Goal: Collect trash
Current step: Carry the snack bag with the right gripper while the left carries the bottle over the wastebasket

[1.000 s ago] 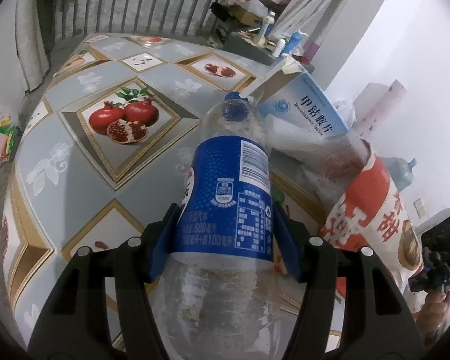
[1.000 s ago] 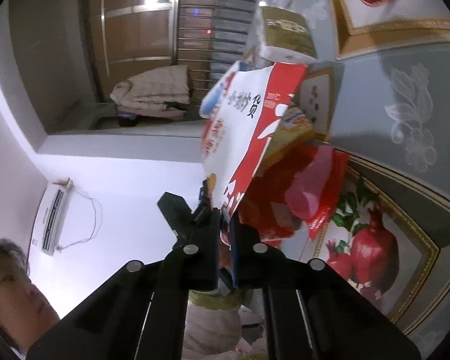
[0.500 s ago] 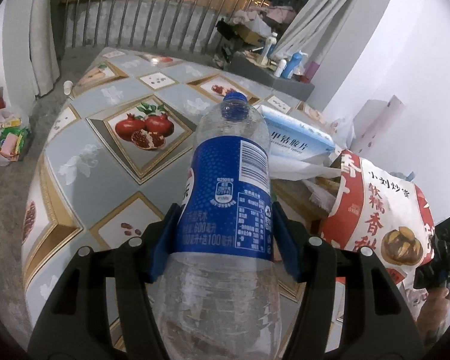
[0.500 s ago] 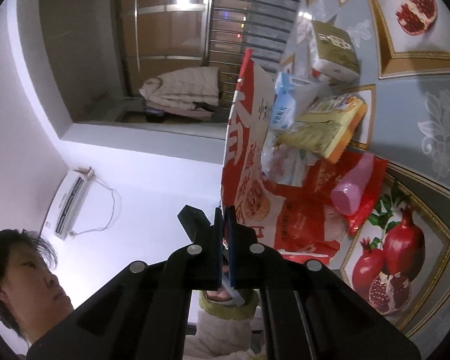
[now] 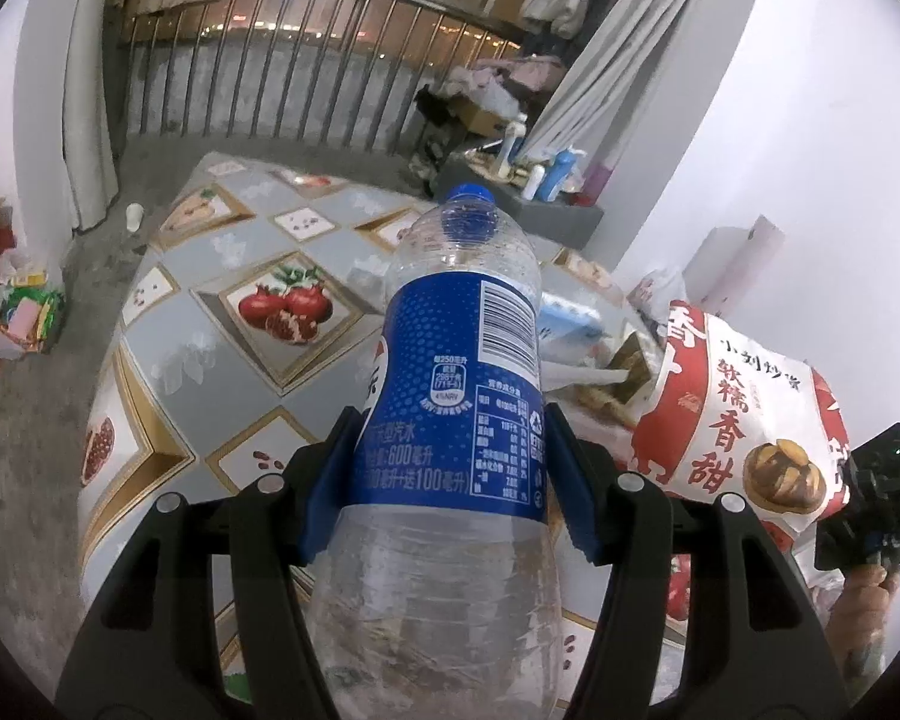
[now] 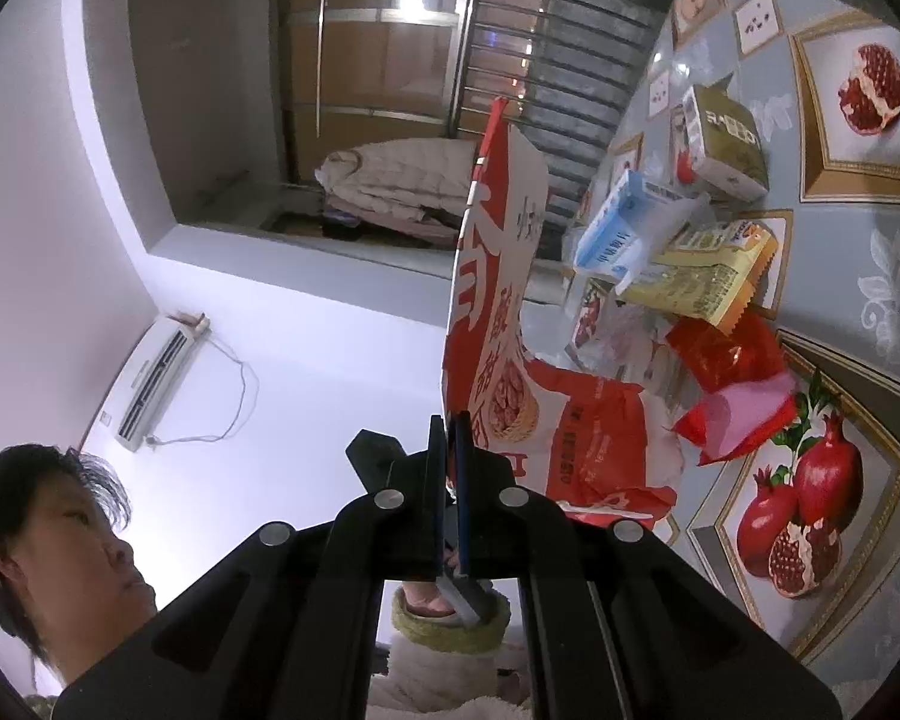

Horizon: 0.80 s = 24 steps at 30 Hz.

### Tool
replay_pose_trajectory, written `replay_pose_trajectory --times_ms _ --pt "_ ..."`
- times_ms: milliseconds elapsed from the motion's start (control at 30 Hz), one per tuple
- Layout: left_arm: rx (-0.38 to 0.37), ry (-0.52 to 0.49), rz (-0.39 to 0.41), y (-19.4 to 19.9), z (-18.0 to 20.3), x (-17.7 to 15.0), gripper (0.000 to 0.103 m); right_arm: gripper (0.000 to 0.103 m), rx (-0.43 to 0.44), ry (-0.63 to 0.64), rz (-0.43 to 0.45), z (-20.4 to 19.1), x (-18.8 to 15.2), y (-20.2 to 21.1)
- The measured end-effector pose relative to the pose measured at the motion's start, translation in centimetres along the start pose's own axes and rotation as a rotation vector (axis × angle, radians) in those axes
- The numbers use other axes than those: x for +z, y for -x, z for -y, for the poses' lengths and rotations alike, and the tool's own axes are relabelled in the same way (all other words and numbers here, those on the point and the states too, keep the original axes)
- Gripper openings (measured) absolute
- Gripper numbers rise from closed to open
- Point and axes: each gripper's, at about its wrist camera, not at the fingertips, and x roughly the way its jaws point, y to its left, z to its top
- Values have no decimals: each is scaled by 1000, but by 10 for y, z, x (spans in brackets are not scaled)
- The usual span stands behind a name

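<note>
My left gripper (image 5: 450, 474) is shut on an empty clear plastic bottle (image 5: 456, 396) with a blue label and blue cap, held upright above the table (image 5: 210, 324). My right gripper (image 6: 452, 450) is shut on the edge of a red and white snack bag (image 6: 498, 300), which it holds lifted. The bag also shows in the left wrist view (image 5: 738, 420) at the right, with the right gripper (image 5: 870, 498) beside it. More trash lies on the table: a blue and white box (image 6: 618, 234), a yellow-green packet (image 6: 708, 276), an olive box (image 6: 726, 138), red wrappers (image 6: 732, 384).
The table has a grey cloth with pomegranate pictures. A railing (image 5: 306, 78) stands behind it, with a low stand of bottles (image 5: 534, 180) at the right. Bags (image 5: 18, 312) sit on the floor at the left. A person's face (image 6: 60, 552) is near the right gripper.
Both grippers have risen. The bottle sits higher above the table. The snack bag has been lifted off the pile and turned edge-on in the right wrist view.
</note>
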Motion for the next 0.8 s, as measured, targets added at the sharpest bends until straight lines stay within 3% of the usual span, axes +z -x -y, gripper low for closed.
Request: replay_pose_trajectory --times_ms 467,800 --pt "-84 -84 85 25 54 18 57 3 13 77 125 -26 -5 55" --pt "-203 -168 78 7 115 28 57 3 -21 99 268 -31 -6 109"
